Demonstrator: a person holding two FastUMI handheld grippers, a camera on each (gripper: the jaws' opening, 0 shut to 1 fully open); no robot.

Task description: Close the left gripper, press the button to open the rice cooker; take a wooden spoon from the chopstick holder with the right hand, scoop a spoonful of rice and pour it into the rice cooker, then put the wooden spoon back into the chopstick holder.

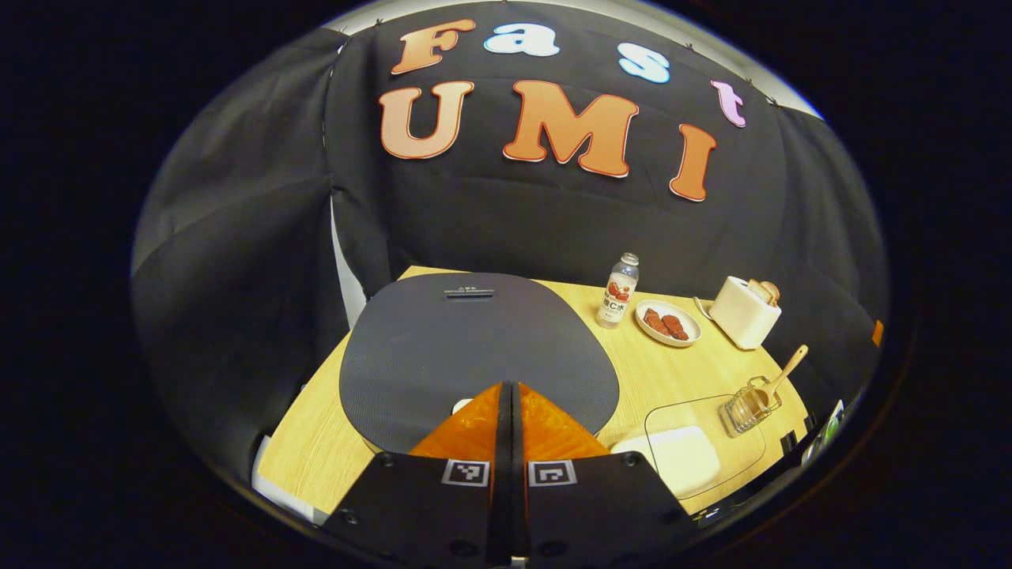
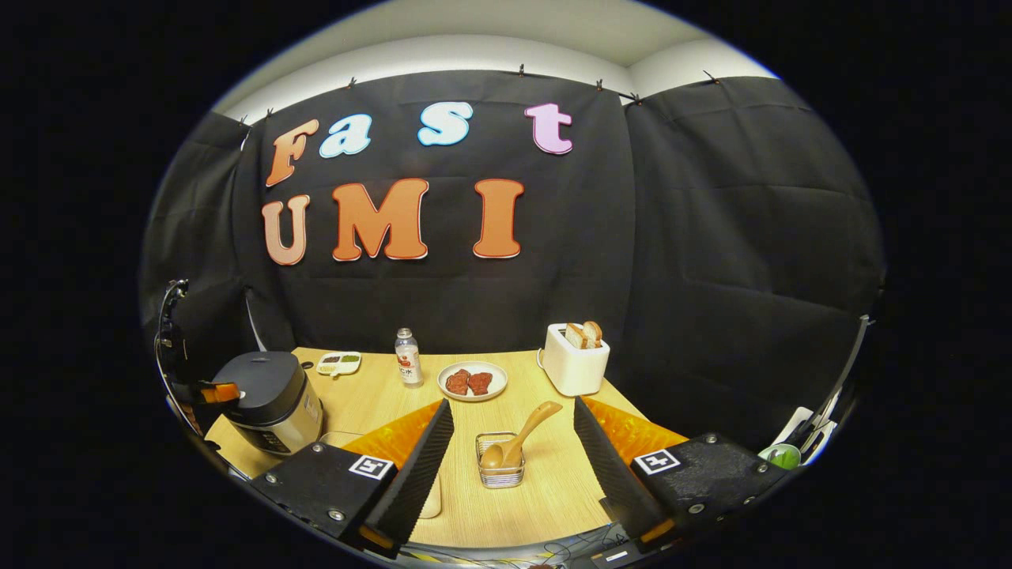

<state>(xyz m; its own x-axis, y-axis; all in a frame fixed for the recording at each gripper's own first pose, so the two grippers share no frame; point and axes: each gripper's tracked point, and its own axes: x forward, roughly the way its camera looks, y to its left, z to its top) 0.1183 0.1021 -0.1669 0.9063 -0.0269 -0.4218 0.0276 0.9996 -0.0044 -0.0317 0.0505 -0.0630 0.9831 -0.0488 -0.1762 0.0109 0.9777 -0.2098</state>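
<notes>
My left claw (image 1: pixel 510 395) is clenched, fingers pressed flat together with nothing between them, and it hangs right over the near edge of the rice cooker (image 1: pixel 474 356), whose dark lid is down. A small pale patch by the fingertips, at the lid's front edge, I take to be the button (I can't make it out well), so the press is straight down and slightly ahead. My right claw (image 2: pixel 510 442) is released, jaws wide apart, and the chopstick holder (image 2: pixel 500 470) sits just ahead of it, between the fingers. The wooden spoon (image 2: pixel 518 438) stands bowl-down in the holder, handle leaning away and to the right. Beside the holder, toward the cooker, sits a clear tray of rice (image 1: pixel 680 458). Beyond the holder on the wooden counter (image 2: pixel 379 403) are a plate (image 2: pixel 472 382), a bottle (image 2: pixel 407 357) and a toaster (image 2: pixel 575 359)
</notes>
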